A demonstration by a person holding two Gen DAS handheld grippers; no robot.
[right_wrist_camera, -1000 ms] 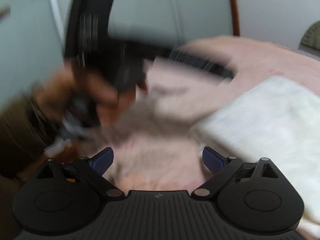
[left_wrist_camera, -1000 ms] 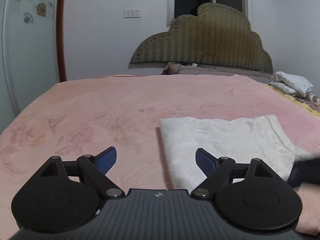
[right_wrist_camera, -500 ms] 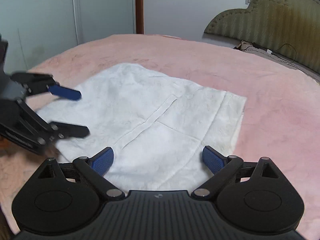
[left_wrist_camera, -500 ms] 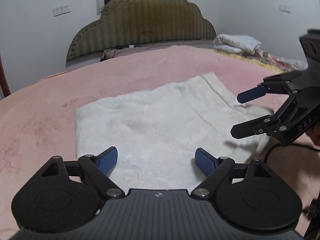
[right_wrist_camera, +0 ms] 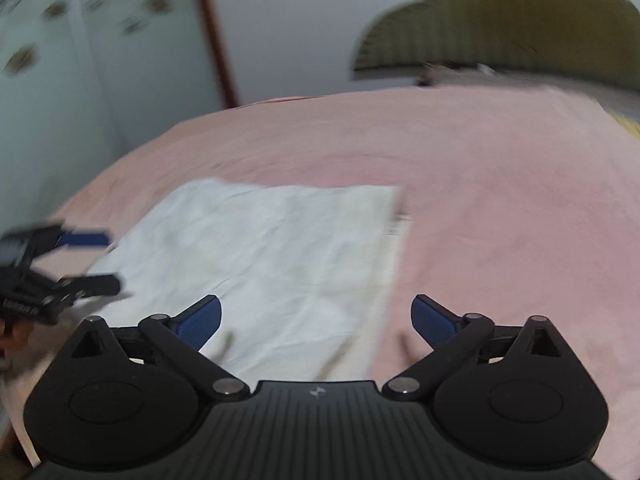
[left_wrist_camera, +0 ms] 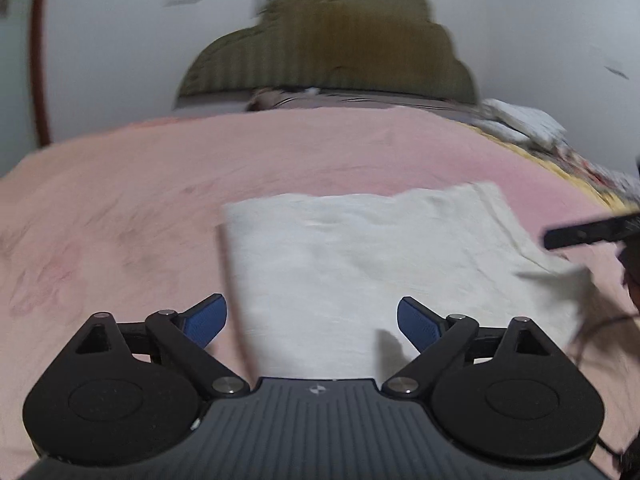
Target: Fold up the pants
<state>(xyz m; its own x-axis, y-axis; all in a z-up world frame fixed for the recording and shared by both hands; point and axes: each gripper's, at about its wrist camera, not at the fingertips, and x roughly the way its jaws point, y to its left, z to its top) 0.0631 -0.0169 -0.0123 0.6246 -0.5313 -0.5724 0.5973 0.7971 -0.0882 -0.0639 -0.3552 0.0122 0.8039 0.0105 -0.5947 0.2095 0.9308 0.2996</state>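
The white pants (left_wrist_camera: 360, 264) lie folded into a flat rectangle on the pink bedspread (left_wrist_camera: 140, 184). My left gripper (left_wrist_camera: 312, 322) hovers over their near left edge, jaws opening wide, nothing pressed between the blue pads. In the right wrist view the pants (right_wrist_camera: 272, 248) lie ahead, and my right gripper (right_wrist_camera: 316, 320) hangs above their near right edge, jaws opening too and holding nothing. The left gripper (right_wrist_camera: 86, 260) shows at that view's left edge. A black finger of the right gripper juts in at the right edge of the left wrist view. Both views are blurred.
A padded olive headboard (left_wrist_camera: 332, 40) stands at the far end of the bed. Crumpled white bedding (left_wrist_camera: 520, 120) lies at the far right. A white wardrobe with flower decals (right_wrist_camera: 48, 60) rises on the left. The pink bedspread (right_wrist_camera: 500, 200) stretches to the right of the pants.
Both views have swung and dropped toward the pants' near edge. The right gripper has slid out to the right edge of the left wrist view. Both jaws stand slightly wider.
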